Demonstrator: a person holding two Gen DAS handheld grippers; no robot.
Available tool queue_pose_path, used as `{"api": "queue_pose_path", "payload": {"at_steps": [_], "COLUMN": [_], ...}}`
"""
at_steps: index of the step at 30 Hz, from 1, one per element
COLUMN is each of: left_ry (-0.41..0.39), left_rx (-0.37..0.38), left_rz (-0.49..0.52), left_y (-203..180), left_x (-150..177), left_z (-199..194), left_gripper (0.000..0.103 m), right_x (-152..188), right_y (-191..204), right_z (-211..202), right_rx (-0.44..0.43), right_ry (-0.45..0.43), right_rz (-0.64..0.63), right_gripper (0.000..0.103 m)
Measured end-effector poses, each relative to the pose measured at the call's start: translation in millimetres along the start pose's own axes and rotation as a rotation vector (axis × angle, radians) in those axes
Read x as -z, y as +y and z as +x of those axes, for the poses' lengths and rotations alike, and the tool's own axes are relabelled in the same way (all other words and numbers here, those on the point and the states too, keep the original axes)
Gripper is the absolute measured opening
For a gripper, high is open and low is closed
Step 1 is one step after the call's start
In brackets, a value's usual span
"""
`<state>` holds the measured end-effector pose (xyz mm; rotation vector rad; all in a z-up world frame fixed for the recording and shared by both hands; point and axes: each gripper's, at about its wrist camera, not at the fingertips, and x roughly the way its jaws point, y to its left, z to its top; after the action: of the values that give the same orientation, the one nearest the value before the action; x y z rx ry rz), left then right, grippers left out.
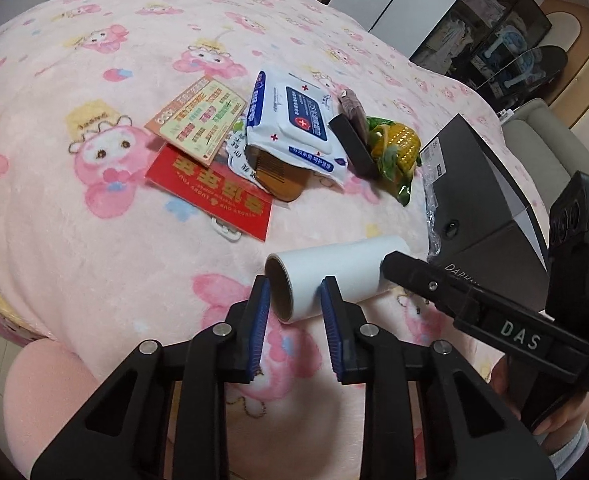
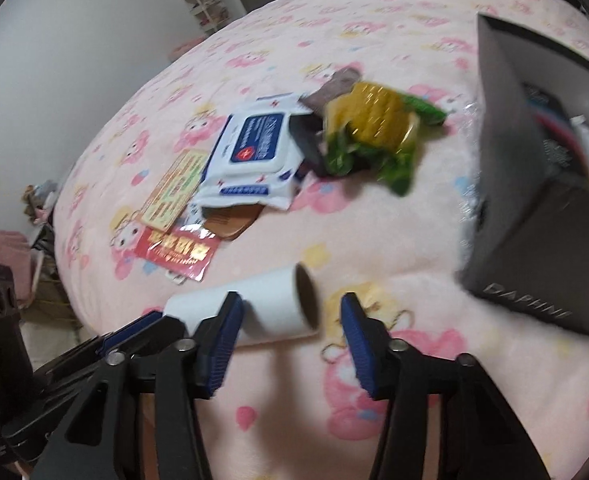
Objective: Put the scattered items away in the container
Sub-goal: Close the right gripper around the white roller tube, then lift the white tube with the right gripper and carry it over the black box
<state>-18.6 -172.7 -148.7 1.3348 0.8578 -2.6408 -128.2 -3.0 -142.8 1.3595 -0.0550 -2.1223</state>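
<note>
A white lint-roller refill roll [image 1: 336, 276] lies on its side on the bed's pink cartoon-print blanket [image 1: 94, 220], just beside the dark grey shoebox [image 1: 478, 200] that serves as the container, so it is likely the piece being dealt with first. The left hand-held gripper [image 1: 296, 304] is narrowed about the roll's near open end, one blue pad at the cardboard rim and the other against the white wall; whether the pads press yet I cannot say for sure. The right hand-held gripper [image 2: 290, 320] comes at the far end: in its own view the left pad lies across the roll's body while the right pad stands clear, so it is part open and holds nothing. A two-ended approach suits a light cylinder that would roll away on soft fleece. Farther up the bed the remaining clutter sits in one heap: a wet-wipes pack [image 1: 294, 120] over a wooden comb [image 1: 282, 178], a red envelope [image 1: 210, 196], a printed card [image 1: 198, 120] and a green-and-yellow snack packet [image 1: 394, 148]. The box stands open, with things already inside.
</note>
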Motion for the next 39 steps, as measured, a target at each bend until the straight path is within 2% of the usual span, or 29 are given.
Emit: {"api": "queue_pose_path", "payload": {"at_steps": [1,4,9,12,15,18,25,32,36,39], "left_ry": [0.001,-0.015,-0.021,0.005,0.001,-0.005,0.011,-0.023,-0.014,-0.014], "left_rx": [0.016,0.041,0.102,0.112,0.123,0.128,0.151,0.14,0.149,0.155], "left_rz": [-0.004,0.026,0.037,0.019,-0.002,-0.025,-0.049,0.06,0.121,0.182], "left_y": [0.8,-4.7,-7.9,-6.4,-2.9,3.8,9.2,-9.5,-23.8,-45.5], "left_x": [0.0,1.1,3.3,4.4,3.8,3.8,2.1,7.7,13.7,15.9], "left_z": [0.4,-3.9,-8.2,-2.8,-3.1,-3.3,4.7,-4.0,-11.6,-21.0], "left_gripper": [0.023,0.021,0.022,0.022,0.022,0.024,0.025,0.025,0.025,0.025], "right_x": [2.1,8.0,17.0,27.8,32.5,30.5,14.4,22.2,26.9,29.0], "right_y": [0.9,9.0,5.7,-1.5,-7.2,-12.5,-5.3,0.4,-6.6,-8.2], "right_z": [0.5,-5.1,-30.0,-35.6,-31.9,-33.6,-19.5,-23.4,-44.2,-64.2], "right_rx": [-0.013,-0.003,-0.009,-0.023,0.012,-0.006,-0.04,-0.042,-0.061,-0.039], "right_ry": [0.002,-0.008,-0.029,0.008,0.017,0.003,-0.009,-0.004,-0.033,-0.054], "right_rz": [0.003,-0.028,-0.012,0.008,0.018,0.057,0.032,0.012,0.051,0.038], "right_gripper": [0.034,0.032,0.031,0.031,0.031,0.031,0.032,0.032,0.032,0.032]}}
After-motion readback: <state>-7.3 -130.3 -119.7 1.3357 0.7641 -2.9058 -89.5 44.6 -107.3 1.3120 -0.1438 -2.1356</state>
